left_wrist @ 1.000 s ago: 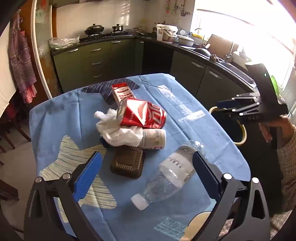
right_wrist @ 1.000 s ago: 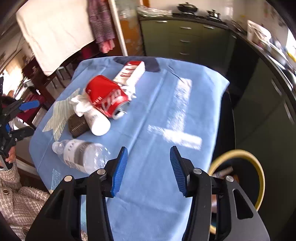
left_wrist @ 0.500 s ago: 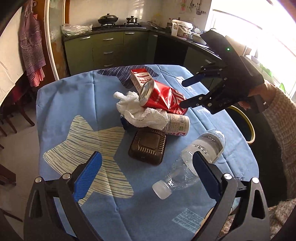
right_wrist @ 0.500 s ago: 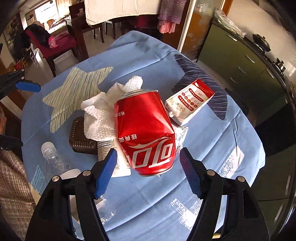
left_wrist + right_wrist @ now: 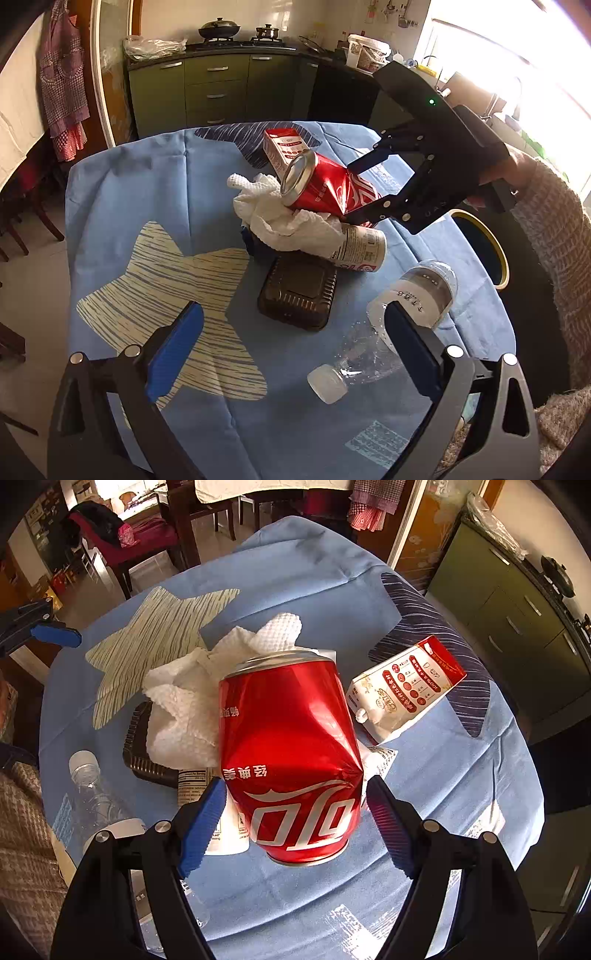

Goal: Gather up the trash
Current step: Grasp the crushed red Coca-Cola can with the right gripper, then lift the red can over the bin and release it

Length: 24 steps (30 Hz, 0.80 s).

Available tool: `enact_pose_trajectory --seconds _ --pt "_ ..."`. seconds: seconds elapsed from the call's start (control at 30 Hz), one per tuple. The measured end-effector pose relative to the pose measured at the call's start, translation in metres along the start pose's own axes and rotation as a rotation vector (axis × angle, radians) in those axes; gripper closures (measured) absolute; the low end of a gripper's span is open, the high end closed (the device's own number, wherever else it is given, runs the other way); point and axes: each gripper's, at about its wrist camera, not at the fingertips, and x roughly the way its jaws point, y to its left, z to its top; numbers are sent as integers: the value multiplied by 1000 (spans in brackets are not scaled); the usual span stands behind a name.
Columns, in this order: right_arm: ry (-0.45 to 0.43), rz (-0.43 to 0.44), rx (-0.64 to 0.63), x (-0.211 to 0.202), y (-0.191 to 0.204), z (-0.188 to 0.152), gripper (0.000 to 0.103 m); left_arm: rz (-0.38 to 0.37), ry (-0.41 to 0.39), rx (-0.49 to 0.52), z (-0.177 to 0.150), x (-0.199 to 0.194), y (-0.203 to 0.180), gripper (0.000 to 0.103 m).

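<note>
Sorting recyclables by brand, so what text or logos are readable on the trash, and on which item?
Red can: white Chinese Coca-Cola script, seen upside down; smaller characters unclear.
Red-and-white carton: print too small to read.
White labelled bottle: label blurred.
Clear water bottle: small characters, unreadable.
Right gripper and left gripper: no text.

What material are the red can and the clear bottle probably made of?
Red can: probably thin aluminium, glossy printed finish; its side is dented with sharp creases. Clear bottle: probably thin transparent plastic, crumpled near the white cap.
</note>
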Motion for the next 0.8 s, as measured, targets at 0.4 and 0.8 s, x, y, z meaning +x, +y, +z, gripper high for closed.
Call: enact_pose_trajectory --seconds 0.4,0.8 --pt "28 -29 -45 11 9 17 21 -10 7 -23 -4 3 10 9" --pt "72 -60 -49 30 11 22 25 -18 11 -25 -7 3 11 9"
